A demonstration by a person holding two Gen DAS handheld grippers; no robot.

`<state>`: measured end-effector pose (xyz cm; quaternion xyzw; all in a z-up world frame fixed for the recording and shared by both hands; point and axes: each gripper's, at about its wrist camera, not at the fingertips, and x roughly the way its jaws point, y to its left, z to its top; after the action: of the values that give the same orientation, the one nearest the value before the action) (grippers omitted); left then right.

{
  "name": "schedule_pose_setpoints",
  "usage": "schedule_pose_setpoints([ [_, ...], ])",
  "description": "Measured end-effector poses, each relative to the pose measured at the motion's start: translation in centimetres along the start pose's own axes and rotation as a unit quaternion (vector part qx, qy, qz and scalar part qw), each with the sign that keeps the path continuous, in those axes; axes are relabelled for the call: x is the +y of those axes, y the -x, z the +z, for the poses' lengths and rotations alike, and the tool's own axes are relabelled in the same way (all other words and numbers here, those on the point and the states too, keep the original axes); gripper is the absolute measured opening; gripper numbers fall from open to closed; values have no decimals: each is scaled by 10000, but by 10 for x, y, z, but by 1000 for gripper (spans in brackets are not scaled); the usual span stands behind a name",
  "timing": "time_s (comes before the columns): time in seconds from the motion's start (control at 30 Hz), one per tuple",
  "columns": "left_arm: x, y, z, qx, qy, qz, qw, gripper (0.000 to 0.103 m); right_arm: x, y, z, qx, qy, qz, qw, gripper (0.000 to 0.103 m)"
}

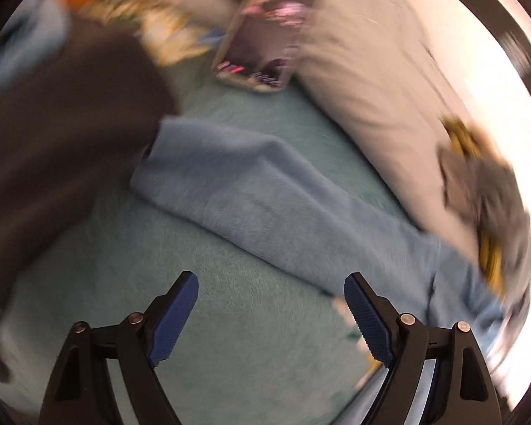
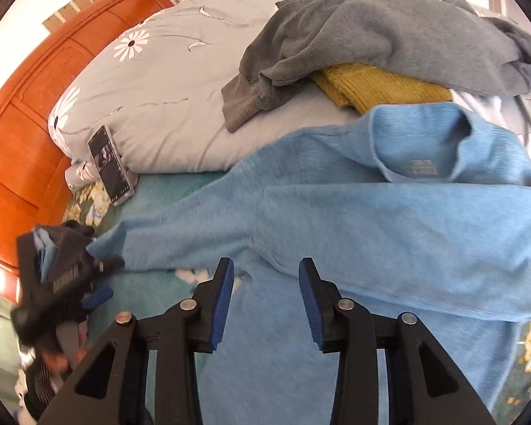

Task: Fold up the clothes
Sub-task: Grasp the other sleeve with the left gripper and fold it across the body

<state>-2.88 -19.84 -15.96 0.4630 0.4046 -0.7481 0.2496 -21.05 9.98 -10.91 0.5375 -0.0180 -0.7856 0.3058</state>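
Note:
A light blue fuzzy sweater (image 2: 371, 219) lies spread on the bed, collar and label (image 2: 424, 156) facing up, with one sleeve (image 2: 180, 233) laid out to the left. My right gripper (image 2: 265, 265) hovers over the sweater's lower body, jaws partly apart, pinching nothing. In the blurred left wrist view, my left gripper (image 1: 270, 278) is wide open above the teal blanket, just short of the sleeve (image 1: 265, 194), which runs diagonally ahead of it. In the right wrist view, the left gripper's black body (image 2: 60, 276) shows beside the sleeve's cuff.
A grey daisy-print pillow (image 2: 152, 99) carries a grey sweater (image 2: 371, 35) and a mustard knit (image 2: 378, 85). A phone (image 2: 111, 166) leans on the pillow. An orange wooden headboard (image 2: 24, 124) bounds the left. A dark blurred shape (image 1: 60, 141) fills the left wrist view's left side.

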Motion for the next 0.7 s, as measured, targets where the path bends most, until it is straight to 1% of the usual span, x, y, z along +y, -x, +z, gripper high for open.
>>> schedule_pose_setpoints([
  [0.07,9,-3,4,-71,332,30,9994,85,0,4,-4,27,69,-35,10000,39],
  [0.13,13,-9,6,-52,537,35,9985,82,-2,7,-8,56,101,-53,9999,39],
  [0.17,15,-11,7,-39,635,37,9980,76,-3,9,-10,69,92,-44,9999,39],
  [0.2,17,-14,8,-26,733,38,9973,66,-5,11,-12,82,78,-33,9999,39],
  [0.23,19,-17,9,-13,830,40,9965,60,-6,11,-13,91,53,-24,9999,39],
  [0.27,20,-20,10,-11,876,76,9961,50,-7,11,-15,98,23,-8,9999,39],
  [0.3,20,-23,11,-10,914,117,9957,45,-8,11,-16,100,-19,11,9999,39],
  [0.37,24,-25,12,-56,1088,110,9940,40,-10,12,-19,107,-61,45,9999,39],
  [0.4,26,-25,12,-99,1169,102,9930,34,-10,12,-20,110,-80,61,9999,39],
  [0.43,28,-24,12,-141,1249,95,9920,23,-11,13,-21,111,-78,60,9999,39],
  [0.47,29,-23,13,-165,1242,89,9921,3,-12,14,-21,119,-77,64,9999,39],
  [0.53,25,-21,14,-216,1132,33,9933,3,-15,15,-22,117,-106,60,9999,39],
  [0.6,17,-15,13,-335,888,0,9955,3,-21,19,-22,67,-191,64,9998,39],
  [0.7,-7,2,10,-554,341,-142,9978,3,-33,26,-23,-47,-376,83,9992,39],
])
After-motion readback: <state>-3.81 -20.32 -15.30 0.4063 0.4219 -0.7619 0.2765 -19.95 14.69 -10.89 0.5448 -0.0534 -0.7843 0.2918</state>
